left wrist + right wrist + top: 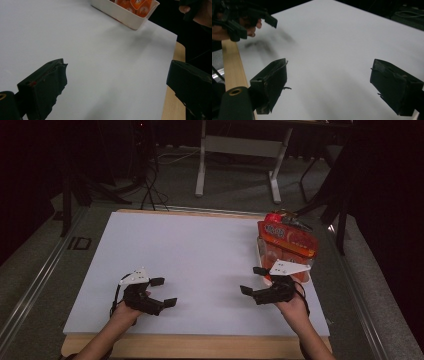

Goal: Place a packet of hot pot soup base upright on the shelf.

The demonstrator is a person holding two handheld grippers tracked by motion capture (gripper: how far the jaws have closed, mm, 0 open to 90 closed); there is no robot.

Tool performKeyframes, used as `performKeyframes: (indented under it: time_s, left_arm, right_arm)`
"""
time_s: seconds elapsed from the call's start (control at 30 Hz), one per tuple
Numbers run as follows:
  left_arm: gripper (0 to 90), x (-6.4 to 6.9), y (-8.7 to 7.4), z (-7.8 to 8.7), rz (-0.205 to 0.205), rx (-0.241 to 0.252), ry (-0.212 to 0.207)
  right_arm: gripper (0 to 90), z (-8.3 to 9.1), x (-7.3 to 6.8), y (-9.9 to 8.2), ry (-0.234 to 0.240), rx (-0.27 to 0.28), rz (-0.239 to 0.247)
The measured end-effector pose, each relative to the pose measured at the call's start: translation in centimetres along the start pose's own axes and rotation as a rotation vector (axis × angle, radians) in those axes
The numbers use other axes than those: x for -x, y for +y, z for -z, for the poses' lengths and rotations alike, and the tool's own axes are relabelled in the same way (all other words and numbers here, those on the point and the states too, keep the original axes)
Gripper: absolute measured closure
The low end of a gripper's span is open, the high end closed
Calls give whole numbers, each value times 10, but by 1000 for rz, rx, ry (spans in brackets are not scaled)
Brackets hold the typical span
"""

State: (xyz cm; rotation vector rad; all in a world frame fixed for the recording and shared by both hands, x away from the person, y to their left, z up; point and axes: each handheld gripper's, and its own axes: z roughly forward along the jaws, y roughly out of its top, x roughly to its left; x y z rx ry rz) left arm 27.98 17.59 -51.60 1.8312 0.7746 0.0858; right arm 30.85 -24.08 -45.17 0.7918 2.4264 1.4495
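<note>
A white tray (263,266) full of orange packets (287,240) stands at the right edge of the white table top (200,255); the left gripper view shows its near corner (127,17). My right gripper (253,281) hovers open just in front of that tray, jaws pointing left, nothing between them (328,82). My left gripper (164,292) is open near the table's front left, jaws pointing right and empty (116,82). In the right gripper view, the left gripper (249,18) and its hand show at the upper left.
A red object (273,217) sits behind the tray at the table's back right. The wooden table edge (200,346) runs along the front. Beyond the table stand a white desk frame (240,150) and dark stands on the floor.
</note>
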Motion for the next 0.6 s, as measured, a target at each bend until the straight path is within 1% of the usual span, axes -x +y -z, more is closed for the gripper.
performKeyframes:
  time_s: [0.07, 0.13, 0.23, 0.3, 0.4, 0.5, 0.6]
  left_arm:
    - [23, 0, 0, 0, -1, -1, -3]
    - [23, 0, 0, 0, -2, -1, -6]
    - [23, 1, -1, -1, -3, 1, -9]
    - [23, 1, -1, -1, -3, 1, -11]
    - [23, 2, -1, -1, -6, 0, -13]
    - [23, 2, -2, -2, -6, 2, -17]
    - [24, 3, -2, -3, -7, 0, -21]
  right_arm:
    - [138, -3, -1, -3, 10, -9, -1]
    - [138, -5, -2, -6, -1, -21, 5]
    - [138, -8, -4, -11, -2, -34, 10]
    - [138, -10, -4, -14, -7, -48, 25]
    - [138, -13, -5, -18, -9, -67, 25]
    - [138, -17, -5, -22, -21, -97, 43]
    - [138, -20, -5, -24, -14, -104, 44]
